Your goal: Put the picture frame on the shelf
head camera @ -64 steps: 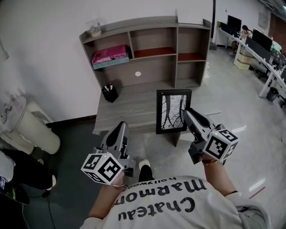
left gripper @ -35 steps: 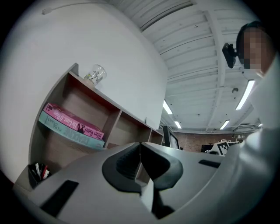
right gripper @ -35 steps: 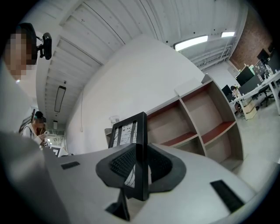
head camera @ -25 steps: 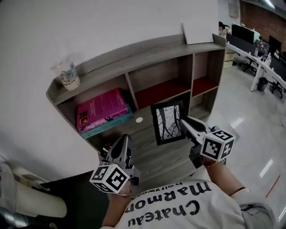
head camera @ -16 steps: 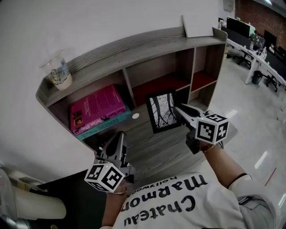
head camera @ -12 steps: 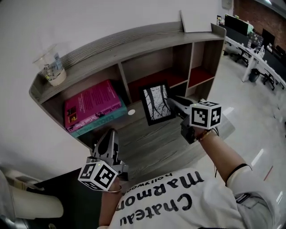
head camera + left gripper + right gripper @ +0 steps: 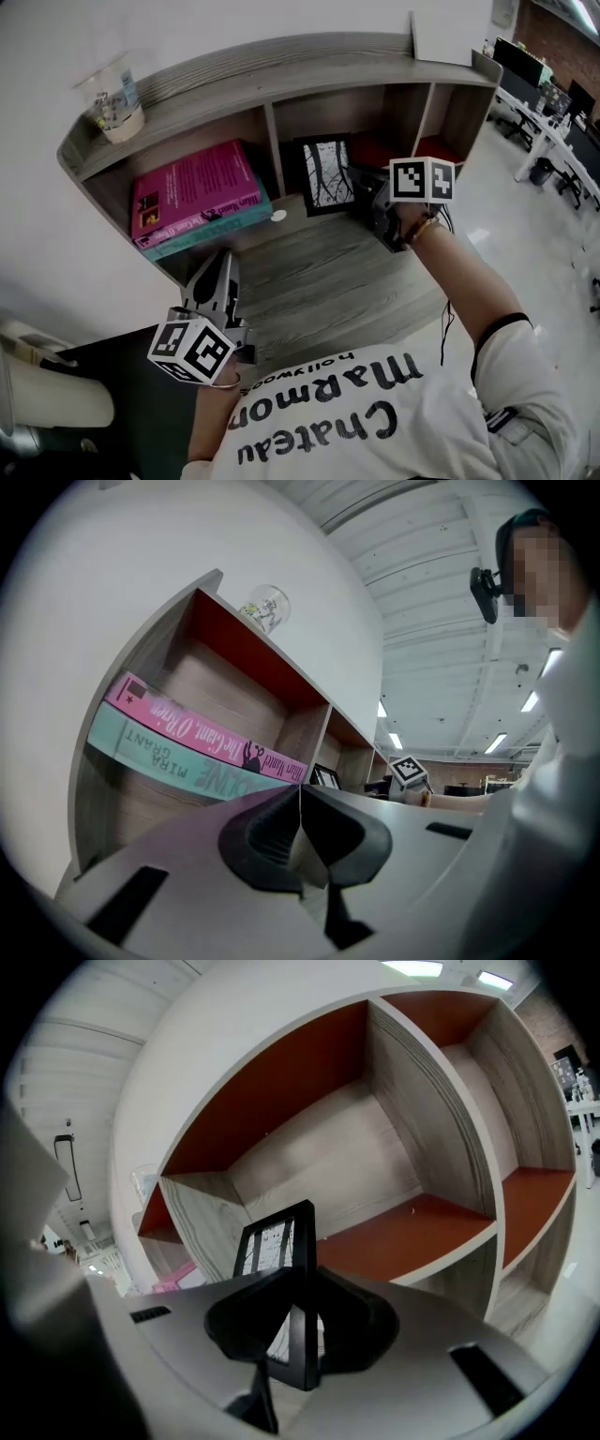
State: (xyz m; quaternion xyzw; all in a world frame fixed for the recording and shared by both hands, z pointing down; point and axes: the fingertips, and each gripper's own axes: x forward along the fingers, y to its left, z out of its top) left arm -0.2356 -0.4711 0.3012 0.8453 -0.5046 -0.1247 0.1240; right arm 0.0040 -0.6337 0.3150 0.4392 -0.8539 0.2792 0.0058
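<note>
A black picture frame with a bare-tree print stands upright in my right gripper, which is shut on its right edge. In the right gripper view the frame sits edge-on between the jaws, in front of the shelf's middle compartment with the red board. The grey wooden shelf unit stands on the desk against the wall. My left gripper hangs low over the desk's front left, jaws shut with nothing in them.
Pink and teal books lie in the left compartment. A plastic cup stands on the shelf top at left, a white board at right. The desk surface lies below. Office desks stand at far right.
My right gripper has carried the frame away from me, up to the mouth of the middle compartment. The left gripper has shifted only slightly.
</note>
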